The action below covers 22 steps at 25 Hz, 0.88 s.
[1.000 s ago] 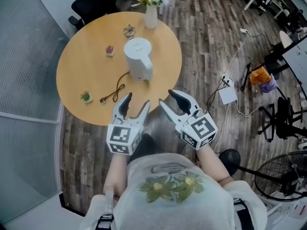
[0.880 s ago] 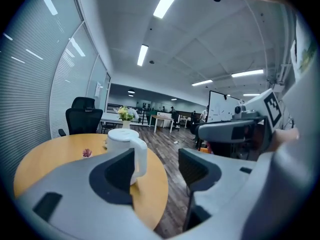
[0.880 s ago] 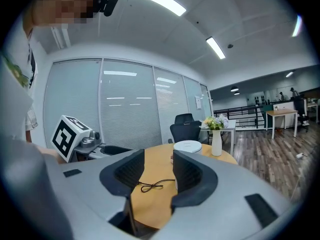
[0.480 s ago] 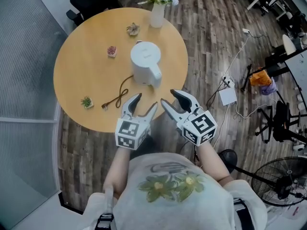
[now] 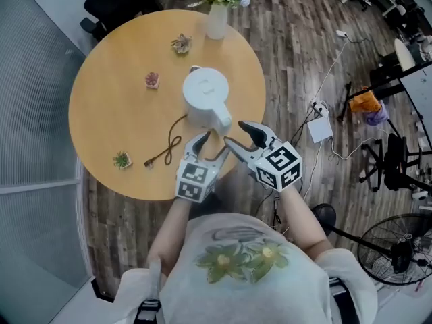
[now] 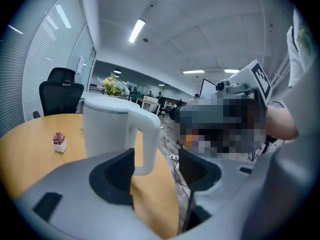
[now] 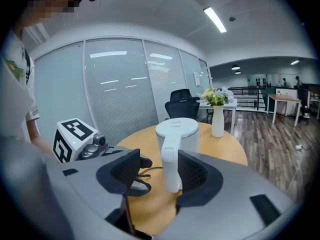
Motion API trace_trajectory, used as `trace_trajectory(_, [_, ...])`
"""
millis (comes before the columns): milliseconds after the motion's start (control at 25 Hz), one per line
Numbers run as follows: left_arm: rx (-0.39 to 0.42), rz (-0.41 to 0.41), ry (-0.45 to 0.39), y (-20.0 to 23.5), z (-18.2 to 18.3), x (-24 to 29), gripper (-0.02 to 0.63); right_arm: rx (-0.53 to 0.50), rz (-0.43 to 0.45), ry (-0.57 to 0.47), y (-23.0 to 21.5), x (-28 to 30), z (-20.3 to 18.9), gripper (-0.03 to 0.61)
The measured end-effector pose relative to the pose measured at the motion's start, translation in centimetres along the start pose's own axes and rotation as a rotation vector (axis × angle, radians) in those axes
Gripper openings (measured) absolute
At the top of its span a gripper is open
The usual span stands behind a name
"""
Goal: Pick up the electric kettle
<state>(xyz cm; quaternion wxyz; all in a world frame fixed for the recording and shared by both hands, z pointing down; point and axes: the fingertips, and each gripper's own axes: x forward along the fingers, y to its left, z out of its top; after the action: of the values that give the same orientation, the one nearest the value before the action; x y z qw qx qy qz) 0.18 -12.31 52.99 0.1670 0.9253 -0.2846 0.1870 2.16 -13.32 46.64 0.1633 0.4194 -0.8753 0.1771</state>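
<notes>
My right gripper [image 5: 237, 133] has its jaws opening, and the handle of the kettle [image 5: 204, 94] lines up with the gap between them, though the pads are not pressing on it. My left gripper [image 5: 210, 148], just beside it, is spread wide and holds nothing. The white kettle stands upright on the round table [image 5: 108, 113], close in front of both grippers, with its handle toward me.
</notes>
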Motion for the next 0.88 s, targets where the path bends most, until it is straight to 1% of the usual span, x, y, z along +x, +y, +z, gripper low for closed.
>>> trace_trajectory(80, [0.010, -0.016, 0.006, 0.5, -0.3, 1.2, 0.258, 0.006, 0.001, 0.025, -0.6, 1.0, -0.3, 0.230])
trace_trajectory(160, [0.018, -0.044, 0.032, 0.5, -1.0, 2.3, 0.258, 0.009, 0.005, 0.050, -1.0, 2.0, -0.7, 0.232])
trace_trajectory(280, [0.024, -0.079, 0.054, 0.5, -1.6, 3.6, 0.258, 0.012, 0.027, 0.086, -1.5, 3.3, -1.4, 0.236])
trace_trajectory(440, [0.011, -0.105, 0.065, 0.7, -2.2, 5.1, 0.256, 0.002, 0.056, 0.114, -1.8, 4.5, -2.1, 0.236])
trace_trajectory(560, [-0.009, -0.106, 0.059, 1.0, -2.4, 6.0, 0.256, 0.003, 0.093, 0.123, -2.1, 5.2, -2.4, 0.236])
trace_trajectory(680, [-0.025, -0.101, 0.050, 1.2, -2.6, 6.8, 0.256, 0.001, 0.153, 0.134, -2.0, 5.9, -2.6, 0.236])
trace_trajectory(880, [-0.051, -0.063, 0.030, 1.3, -2.9, 7.4, 0.256, -0.005, 0.247, 0.152, -1.6, 6.4, -3.0, 0.236])
